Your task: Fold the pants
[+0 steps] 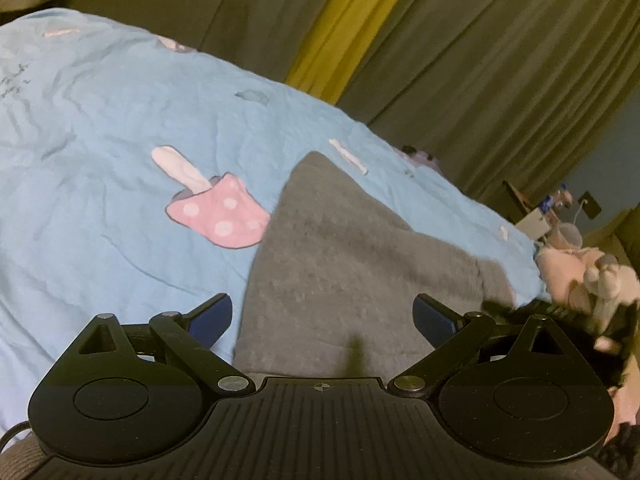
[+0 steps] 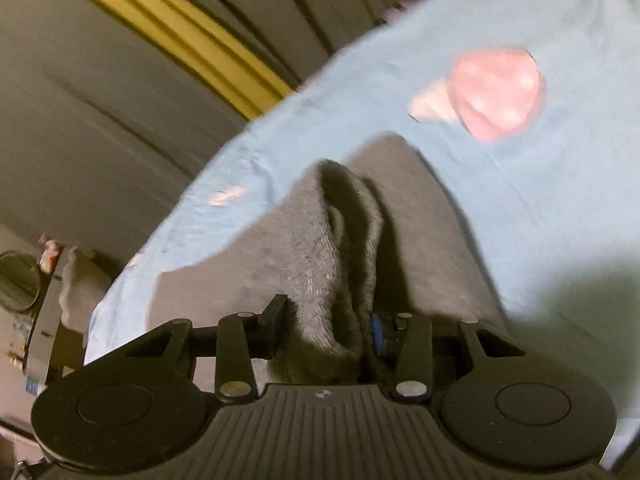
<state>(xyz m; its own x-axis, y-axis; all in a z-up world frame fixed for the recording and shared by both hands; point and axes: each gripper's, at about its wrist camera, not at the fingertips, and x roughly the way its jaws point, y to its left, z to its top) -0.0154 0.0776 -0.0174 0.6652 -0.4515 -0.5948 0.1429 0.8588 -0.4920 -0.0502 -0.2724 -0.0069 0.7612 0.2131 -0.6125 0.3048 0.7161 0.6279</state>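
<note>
Grey knitted pants (image 1: 340, 264) lie on a light blue bed cover (image 1: 100, 140) with a pink mushroom print. My left gripper (image 1: 324, 316) hovers over the near part of the pants with its jaws wide apart and nothing pinched between them. In the right wrist view my right gripper (image 2: 328, 320) is shut on a thick bunched fold of the grey pants (image 2: 332, 248), which rises between its blue-padded fingers (image 2: 375, 332). Beyond that fold, the flat part of the garment spreads across the blue cover (image 2: 520, 200). This view is blurred.
Grey curtains with a yellow strip (image 1: 352, 20) hang behind the bed. A plush toy (image 1: 588, 276) lies at the bed's right edge in the left wrist view. Beside the bed in the right wrist view stand a small shelf and a round mirror (image 2: 20, 280).
</note>
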